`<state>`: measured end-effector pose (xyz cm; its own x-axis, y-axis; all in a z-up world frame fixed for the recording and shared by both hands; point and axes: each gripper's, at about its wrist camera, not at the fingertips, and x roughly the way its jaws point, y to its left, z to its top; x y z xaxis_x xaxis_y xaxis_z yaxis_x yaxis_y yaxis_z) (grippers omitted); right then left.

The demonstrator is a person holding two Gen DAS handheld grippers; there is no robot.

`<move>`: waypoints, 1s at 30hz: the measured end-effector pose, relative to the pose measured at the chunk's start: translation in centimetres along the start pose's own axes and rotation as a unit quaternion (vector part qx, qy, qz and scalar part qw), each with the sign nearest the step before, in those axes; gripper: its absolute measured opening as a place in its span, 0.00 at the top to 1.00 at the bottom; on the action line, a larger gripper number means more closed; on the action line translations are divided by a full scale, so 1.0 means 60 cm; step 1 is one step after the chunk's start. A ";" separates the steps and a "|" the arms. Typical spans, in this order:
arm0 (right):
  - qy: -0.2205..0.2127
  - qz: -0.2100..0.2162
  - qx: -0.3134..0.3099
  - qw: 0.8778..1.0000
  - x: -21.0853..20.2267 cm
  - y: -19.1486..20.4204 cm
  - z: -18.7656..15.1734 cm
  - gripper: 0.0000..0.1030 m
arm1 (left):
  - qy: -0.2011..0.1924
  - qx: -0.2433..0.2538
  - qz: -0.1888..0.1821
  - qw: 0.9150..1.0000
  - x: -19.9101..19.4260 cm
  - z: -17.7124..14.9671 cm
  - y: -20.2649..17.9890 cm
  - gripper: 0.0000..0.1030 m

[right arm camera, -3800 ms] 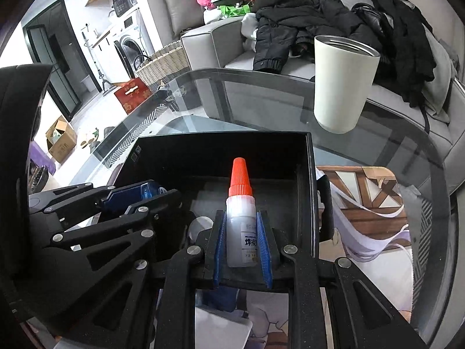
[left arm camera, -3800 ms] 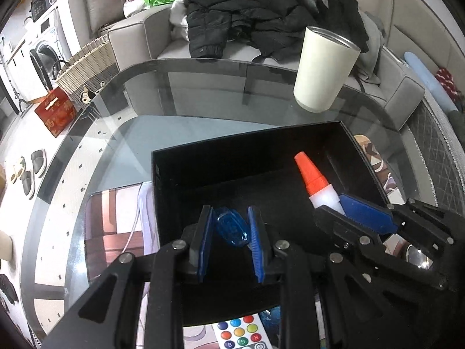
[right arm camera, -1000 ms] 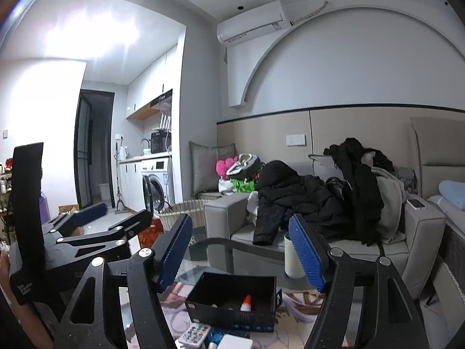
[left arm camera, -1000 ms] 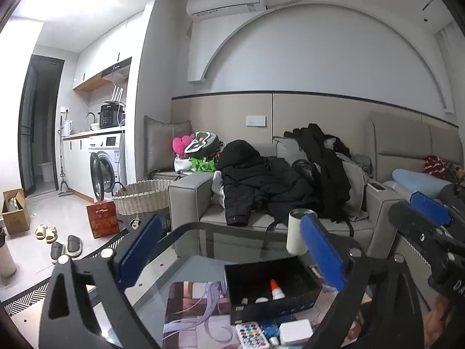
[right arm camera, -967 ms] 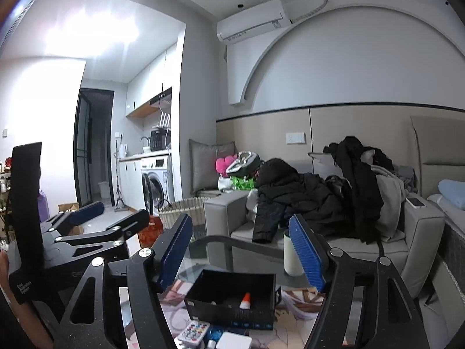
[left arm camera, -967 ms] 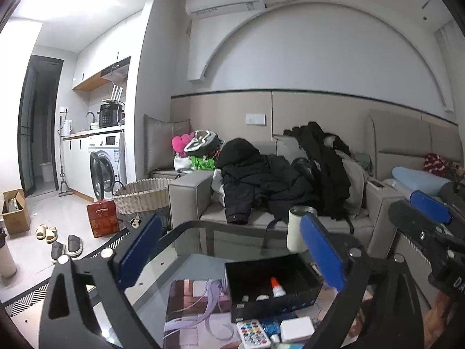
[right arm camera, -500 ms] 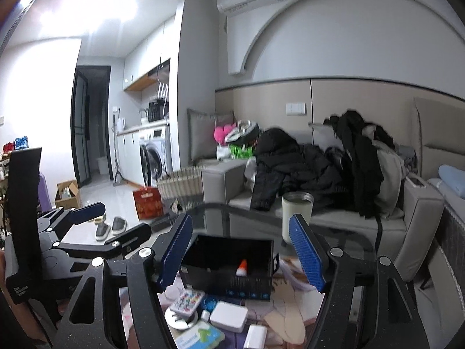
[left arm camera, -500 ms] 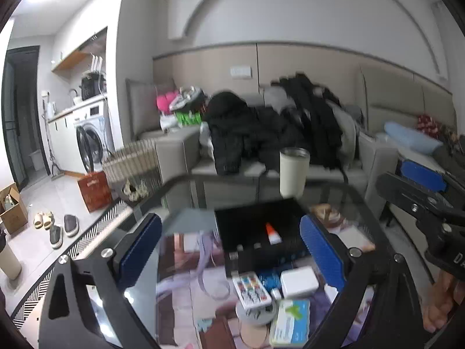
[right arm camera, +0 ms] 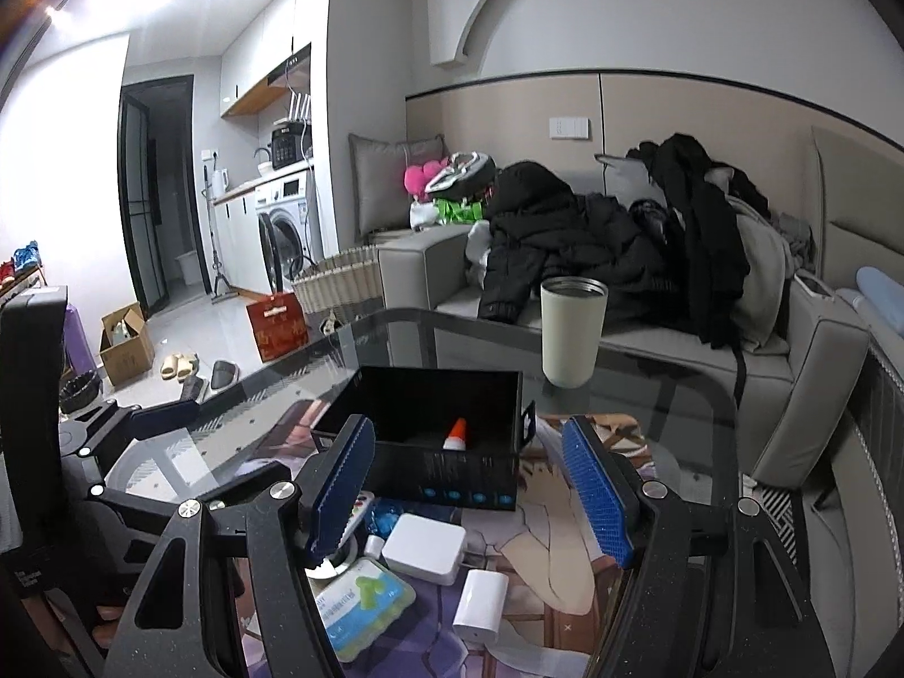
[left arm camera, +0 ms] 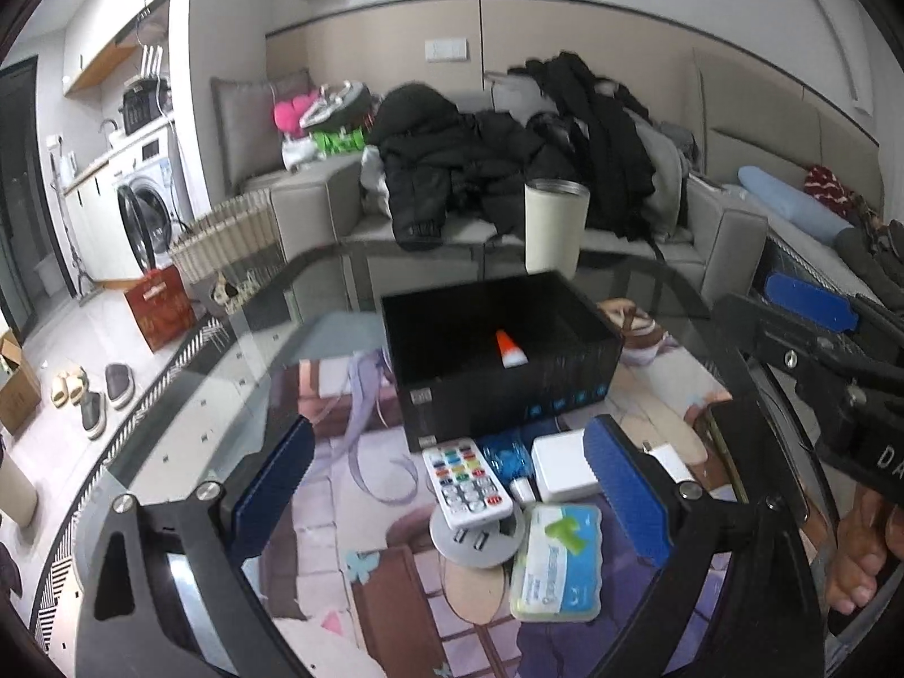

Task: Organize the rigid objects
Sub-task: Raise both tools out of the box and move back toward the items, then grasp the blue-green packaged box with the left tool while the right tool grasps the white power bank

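Left wrist view: the left gripper (left arm camera: 446, 486) fills the lower part of the frame with its blue pads spread wide and nothing between them. In the gap lie a white remote (left arm camera: 466, 481) with coloured buttons, a white adapter (left arm camera: 562, 466) and a light blue packet (left arm camera: 556, 562) with a green mark; its print is too blurred to read. Above them, at frame centre, sits the black box (left arm camera: 497, 359), a row of small blue icons on its front wall, with the orange-capped glue bottle (left arm camera: 510, 348) inside. A cream tumbler (left arm camera: 555, 226) stands beyond the box on the glass table (left arm camera: 186, 429). At the right edge the right gripper (left arm camera: 813, 311) shows white letters "DA", cut off by the frame.

Right wrist view: the right gripper (right arm camera: 469, 494) is likewise spread wide and empty, low in the frame. The black box (right arm camera: 429, 429) lies just above and between its pads, the glue bottle (right arm camera: 455, 434) upright within. Below sit the adapter (right arm camera: 424, 548), a small white charger (right arm camera: 481, 604) and the packet (right arm camera: 361, 599). The left gripper (right arm camera: 124, 424) shows at the left edge.
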<state>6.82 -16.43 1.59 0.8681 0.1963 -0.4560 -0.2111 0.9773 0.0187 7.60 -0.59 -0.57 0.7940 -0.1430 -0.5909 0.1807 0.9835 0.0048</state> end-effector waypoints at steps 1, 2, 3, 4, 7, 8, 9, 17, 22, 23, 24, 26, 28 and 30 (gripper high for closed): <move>0.005 -0.001 0.002 1.000 0.004 -0.002 -0.001 0.31 | 0.008 0.002 -0.002 1.000 0.005 -0.003 -0.002 0.06; 0.011 -0.002 0.003 1.000 0.010 -0.004 -0.003 0.31 | 0.016 0.005 -0.005 1.000 0.010 -0.007 -0.005 0.06; 0.023 -0.003 0.004 1.000 0.019 -0.008 -0.007 0.31 | 0.028 0.011 -0.010 1.000 0.017 -0.013 -0.010 0.06; 0.029 -0.004 0.005 1.000 0.023 -0.010 -0.008 0.31 | 0.035 0.014 -0.012 0.999 0.020 -0.015 -0.012 0.06; 0.064 -0.005 0.011 0.998 0.047 -0.015 -0.019 0.31 | 0.065 0.028 -0.024 0.997 0.034 -0.033 -0.025 0.06; 0.080 -0.006 0.010 0.997 0.060 -0.018 -0.024 0.31 | 0.076 0.033 -0.028 0.996 0.039 -0.041 -0.032 0.06; 0.090 -0.008 0.010 0.996 0.068 -0.020 -0.028 0.31 | 0.090 0.040 -0.033 0.995 0.045 -0.050 -0.039 0.06; 0.151 -0.005 0.008 0.988 0.112 -0.024 -0.068 0.31 | 0.172 0.056 -0.058 0.982 0.083 -0.092 -0.062 0.07; 0.190 0.000 0.006 0.982 0.138 -0.022 -0.094 0.31 | 0.198 0.061 -0.064 0.976 0.101 -0.106 -0.074 0.14; 0.197 0.000 0.007 0.980 0.142 -0.021 -0.098 0.31 | 0.201 0.061 -0.063 0.976 0.104 -0.106 -0.075 0.15; 0.203 0.001 0.008 0.979 0.146 -0.022 -0.102 0.31 | 0.206 0.058 -0.064 0.975 0.109 -0.105 -0.076 0.15; 0.209 0.001 0.010 0.978 0.151 -0.023 -0.107 0.31 | 0.217 0.052 -0.071 0.972 0.120 -0.105 -0.076 0.21; 0.214 0.001 0.009 0.977 0.154 -0.023 -0.111 0.31 | 0.215 0.056 -0.073 0.972 0.123 -0.105 -0.078 0.32; 0.219 0.002 0.006 0.976 0.157 -0.023 -0.115 0.36 | 0.211 0.065 -0.081 0.972 0.118 -0.105 -0.084 0.46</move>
<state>12.19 -16.47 -8.88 0.5911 0.1501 -0.7925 -0.2062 0.9780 0.0314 8.69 -5.86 -9.85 0.4445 -0.2097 -0.8709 0.3772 0.9256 -0.0304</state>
